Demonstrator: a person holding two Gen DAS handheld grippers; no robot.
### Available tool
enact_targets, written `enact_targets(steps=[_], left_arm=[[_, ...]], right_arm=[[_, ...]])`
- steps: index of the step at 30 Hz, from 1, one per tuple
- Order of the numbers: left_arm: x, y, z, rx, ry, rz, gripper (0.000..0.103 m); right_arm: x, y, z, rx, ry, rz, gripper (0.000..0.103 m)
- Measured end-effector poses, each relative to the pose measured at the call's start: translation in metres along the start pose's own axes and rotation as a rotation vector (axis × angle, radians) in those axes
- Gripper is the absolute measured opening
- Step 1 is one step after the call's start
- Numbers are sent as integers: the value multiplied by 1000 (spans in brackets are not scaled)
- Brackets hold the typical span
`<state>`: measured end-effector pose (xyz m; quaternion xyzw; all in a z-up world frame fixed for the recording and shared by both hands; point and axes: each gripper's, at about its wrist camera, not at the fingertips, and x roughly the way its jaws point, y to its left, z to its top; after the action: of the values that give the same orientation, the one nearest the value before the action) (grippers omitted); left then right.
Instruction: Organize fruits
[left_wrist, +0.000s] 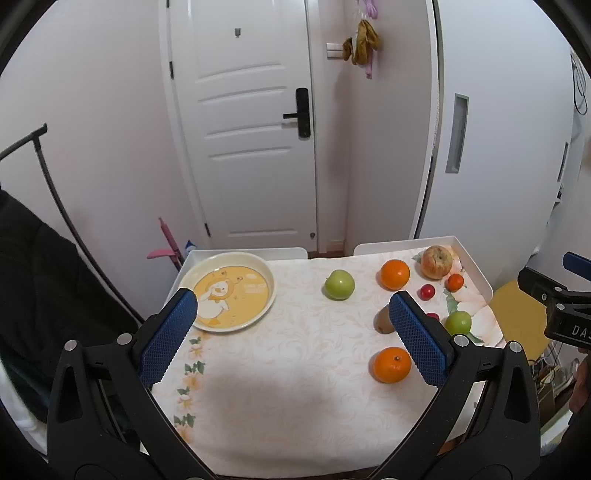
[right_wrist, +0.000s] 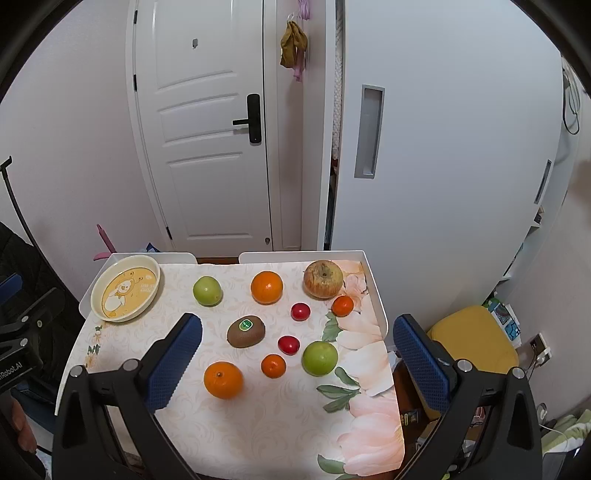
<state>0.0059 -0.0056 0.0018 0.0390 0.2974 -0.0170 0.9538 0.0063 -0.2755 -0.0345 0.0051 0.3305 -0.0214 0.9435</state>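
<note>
A cream plate (right_wrist: 96, 295) (left_wrist: 267, 271) with a yellow duck picture sits empty at the table's far left. Fruit lies scattered over the right half: a kiwi (right_wrist: 246, 331), two large oranges (right_wrist: 223, 379) (right_wrist: 266, 287), two small oranges (right_wrist: 273, 365) (right_wrist: 342, 305), two green apples (right_wrist: 320, 357) (right_wrist: 207, 290), two small red fruits (right_wrist: 288, 345) (right_wrist: 300, 311) and a red-yellow apple (right_wrist: 323, 278). My left gripper (left_wrist: 291, 314) hovers open over the table's middle, nothing between its fingers. My right gripper (right_wrist: 297, 332) hangs open above the fruit, touching none.
The table (right_wrist: 258, 424) carries a floral cloth and has a raised white rim (right_wrist: 373, 288) at the back and right. A white door (right_wrist: 207, 147) and a wardrobe stand behind. A yellow stool (right_wrist: 472, 339) is right of the table; dark cloth lies at the left.
</note>
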Motion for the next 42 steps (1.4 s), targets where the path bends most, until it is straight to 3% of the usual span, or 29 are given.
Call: enact_targets(steps=[42], left_arm=[[-2,10,3,-15,-19,-10,103]], right_arm=[[-2,3,-1,2,5,1,103]])
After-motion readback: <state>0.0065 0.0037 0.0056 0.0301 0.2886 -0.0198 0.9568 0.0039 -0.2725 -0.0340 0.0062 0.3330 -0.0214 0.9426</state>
